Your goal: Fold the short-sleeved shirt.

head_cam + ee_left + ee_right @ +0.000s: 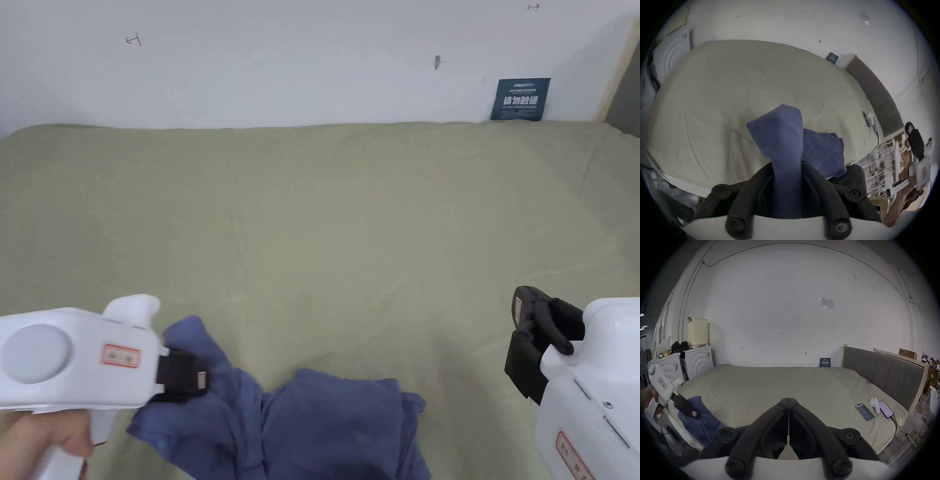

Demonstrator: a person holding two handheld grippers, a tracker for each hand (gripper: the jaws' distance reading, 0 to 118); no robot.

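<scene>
White wall (312, 62) backs a wide bed (350, 212) under an olive-green sheet, with a padded grey headboard (883, 366) at its right end in the right gripper view. Two phones (864, 411) and a small white device lie on the sheet near that headboard, well apart from the work. The short-sleeved shirt (325, 425), blue, lies crumpled in a heap at the near edge of the bed, toward the left. No fold is visible; by my judgement the task is at its very start, with the garment yet to be spread flat, its sleeves turned in and its body folded. The left gripper (187, 375) is clenched on a bunch of the shirt's cloth: in the left gripper view the fabric rises up between both jaws, lifted above the rest of the heap. The right gripper (528, 350) hangs over bare sheet to the right, well apart from the shirt; its jaws are pressed together on nothing.
</scene>
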